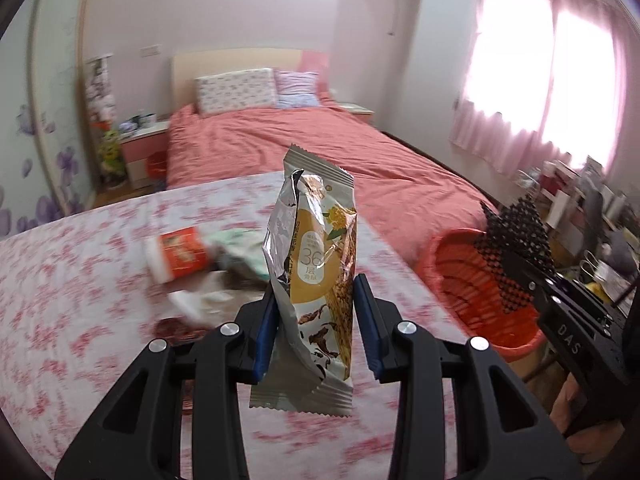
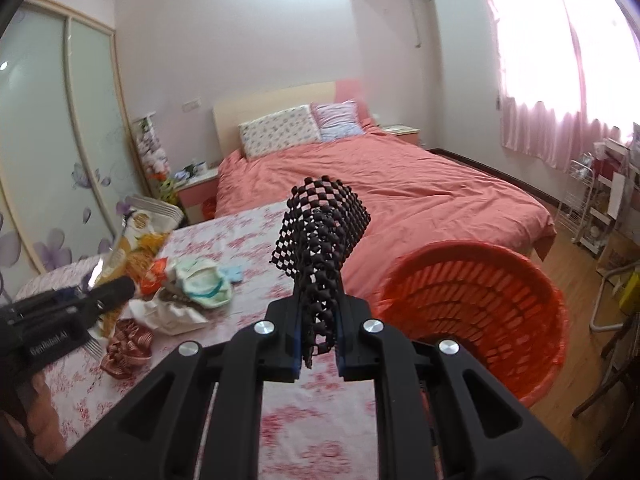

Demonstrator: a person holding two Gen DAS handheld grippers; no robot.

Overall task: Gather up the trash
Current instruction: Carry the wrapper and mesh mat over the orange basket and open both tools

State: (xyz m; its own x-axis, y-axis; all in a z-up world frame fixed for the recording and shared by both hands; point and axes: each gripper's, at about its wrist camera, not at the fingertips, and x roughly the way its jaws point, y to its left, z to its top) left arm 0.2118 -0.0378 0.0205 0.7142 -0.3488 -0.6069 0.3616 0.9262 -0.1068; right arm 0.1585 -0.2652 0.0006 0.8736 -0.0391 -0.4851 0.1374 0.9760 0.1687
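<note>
Left claw (image 1: 316, 320): partly open, pinching the snack wrapper (image 1: 316, 264) upright, left of the red basket (image 1: 516, 344)
Right claw (image 2: 318, 344): nearly closed, gripping black mesh (image 2: 320, 232) beside the basket
Risk: wrapper slipping, missing the basket

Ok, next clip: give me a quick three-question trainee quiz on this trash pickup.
1. True or false: the left claw holds a snack wrapper.
2. What is the right claw shut on? A) black foam mesh B) a paper cup C) a sock
3. Name the red thing beside the table.

Key: 1 true. 2 A. 3 the basket.
</note>
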